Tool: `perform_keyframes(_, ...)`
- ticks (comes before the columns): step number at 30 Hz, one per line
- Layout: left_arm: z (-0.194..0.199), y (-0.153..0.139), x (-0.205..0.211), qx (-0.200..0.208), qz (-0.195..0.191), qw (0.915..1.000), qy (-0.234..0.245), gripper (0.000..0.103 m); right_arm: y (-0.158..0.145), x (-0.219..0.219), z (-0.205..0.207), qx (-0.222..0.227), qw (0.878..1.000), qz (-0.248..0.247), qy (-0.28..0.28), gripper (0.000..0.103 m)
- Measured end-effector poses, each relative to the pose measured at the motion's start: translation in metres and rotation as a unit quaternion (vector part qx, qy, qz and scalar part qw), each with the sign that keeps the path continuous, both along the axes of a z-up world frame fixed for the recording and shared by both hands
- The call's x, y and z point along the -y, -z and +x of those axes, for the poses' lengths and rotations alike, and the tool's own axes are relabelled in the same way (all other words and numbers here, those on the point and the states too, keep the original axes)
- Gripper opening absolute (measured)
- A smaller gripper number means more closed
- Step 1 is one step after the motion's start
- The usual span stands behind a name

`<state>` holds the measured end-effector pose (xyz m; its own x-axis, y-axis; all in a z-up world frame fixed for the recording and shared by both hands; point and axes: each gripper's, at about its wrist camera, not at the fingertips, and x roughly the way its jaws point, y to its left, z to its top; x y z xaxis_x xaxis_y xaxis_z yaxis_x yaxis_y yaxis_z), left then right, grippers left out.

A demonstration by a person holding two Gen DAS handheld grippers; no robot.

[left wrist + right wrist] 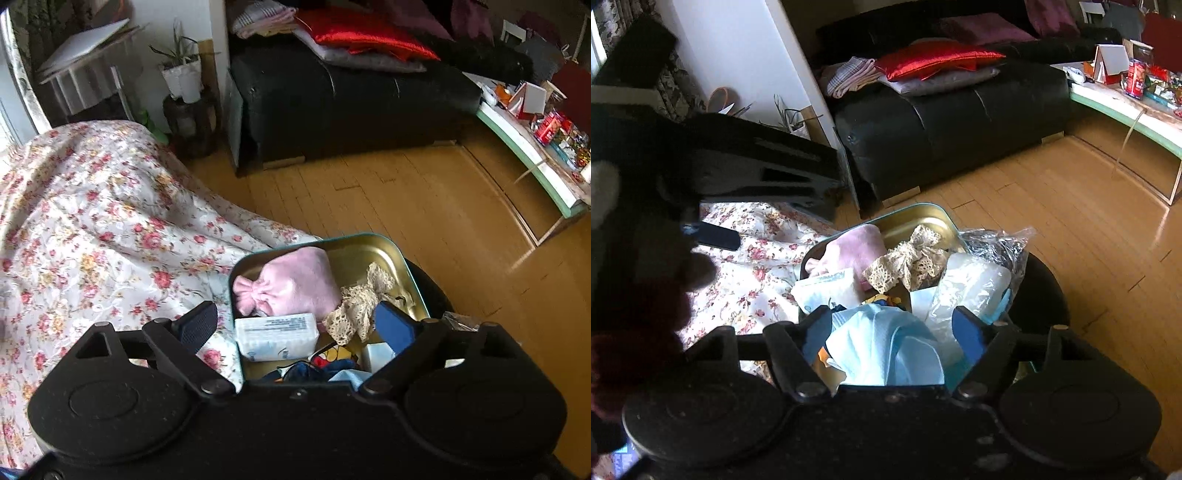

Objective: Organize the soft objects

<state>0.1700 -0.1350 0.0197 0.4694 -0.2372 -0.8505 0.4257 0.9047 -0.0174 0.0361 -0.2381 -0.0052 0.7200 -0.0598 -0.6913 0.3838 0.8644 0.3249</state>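
a gold-lined tin [354, 247] with a teal rim sits at the edge of a bed under a flowered bedspread [92, 229], and both grippers hang over its near end. the left gripper [295, 325] has its jaws spread wide with nothing between the pads; its left finger stands over the bedspread just outside the tin's left wall, its right finger inside the tin beside a cream lace piece [360, 306]. a pink plush item with a bow [288, 288] lies at the far left of the tin, and a white packet [277, 336] lies just near of it. the right gripper [890, 332] is also parted, and a pale blue face mask [886, 347] lies bunched between its fingers; the pads do not seem to press on it. to the right of the mask a clear plastic bag [979, 280] rests against the tin's right side, with crinkled film spilling over the rim. beyond the tin a yellow wooden floor [424, 206] runs to a black sofa [351, 103] that carries a red cushion [362, 33].
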Motion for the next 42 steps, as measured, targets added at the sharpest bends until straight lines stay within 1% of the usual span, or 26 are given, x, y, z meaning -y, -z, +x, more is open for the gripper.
perform_keyframes(3, -0.007, -0.009, -0.006, 0.014, 0.005, 0.9999, -0.007, 0.089, 0.001, 0.0, -0.002, -0.004, 1.0, -0.002, 0.002, 0.073)
perform_keyframes(7, -0.022, -0.024, -0.02, 0.047, 0.016, 0.9986, -0.021, 0.089, 0.003, 0.0, -0.004, -0.02, 1.0, -0.005, 0.001, 0.076)
perform_keyframes(9, -0.03, -0.029, -0.028, 0.061, 0.019, 0.9976, -0.026, 0.089, 0.003, -0.002, -0.005, -0.026, 1.0, -0.009, -0.001, 0.076)
perform_keyframes(13, -0.044, -0.035, -0.044, 0.082, 0.029, 0.9954, -0.041, 0.09, 0.002, -0.009, -0.01, -0.035, 0.999, -0.017, -0.011, 0.08)
perform_keyframes(14, -0.048, -0.037, -0.049, 0.087, 0.032, 0.9948, -0.043, 0.09, 0.002, -0.012, -0.011, -0.039, 0.999, -0.023, -0.012, 0.082)
perform_keyframes(16, -0.056, -0.038, -0.057, 0.094, 0.042, 0.9935, -0.048, 0.091, 0.0, -0.017, -0.014, -0.045, 0.998, -0.041, -0.01, 0.093)
perform_keyframes(19, -0.068, -0.036, -0.067, 0.103, 0.055, 0.9918, -0.053, 0.094, -0.003, -0.023, -0.019, -0.051, 0.997, -0.065, -0.003, 0.096)
perform_keyframes(21, -0.074, -0.035, -0.074, 0.107, 0.062, 0.9907, -0.056, 0.098, -0.002, -0.024, -0.023, -0.057, 0.996, -0.065, -0.003, 0.1)
perform_keyframes(22, -0.078, -0.034, -0.076, 0.108, 0.065, 0.9902, -0.059, 0.098, -0.002, -0.024, -0.025, -0.058, 0.996, -0.062, -0.004, 0.103)
perform_keyframes(26, -0.093, -0.029, -0.088, 0.114, 0.074, 0.9885, -0.067, 0.099, -0.002, -0.028, -0.037, -0.069, 0.996, -0.06, -0.003, 0.103)
perform_keyframes(30, -0.104, -0.021, -0.096, 0.103, 0.083, 0.9886, -0.073, 0.099, 0.0, -0.037, -0.046, -0.113, 0.99, -0.08, -0.002, 0.103)
perform_keyframes(32, -0.109, -0.017, -0.098, 0.1, 0.087, 0.9882, -0.077, 0.099, 0.001, -0.042, -0.051, -0.124, 0.988, -0.092, -0.003, 0.103)
perform_keyframes(35, -0.119, -0.013, -0.101, 0.101, 0.094, 0.9872, -0.081, 0.099, -0.002, -0.046, -0.063, -0.121, 0.988, -0.098, -0.002, 0.103)
perform_keyframes(39, -0.13, -0.009, -0.105, 0.083, 0.082, 0.9901, -0.077, 0.099, -0.005, -0.047, -0.079, -0.115, 0.99, -0.087, 0.0, 0.103)
perform_keyframes(42, -0.137, -0.007, -0.104, 0.078, 0.079, 0.9912, -0.073, 0.099, -0.008, -0.049, -0.087, -0.11, 0.99, -0.086, -0.002, 0.103)
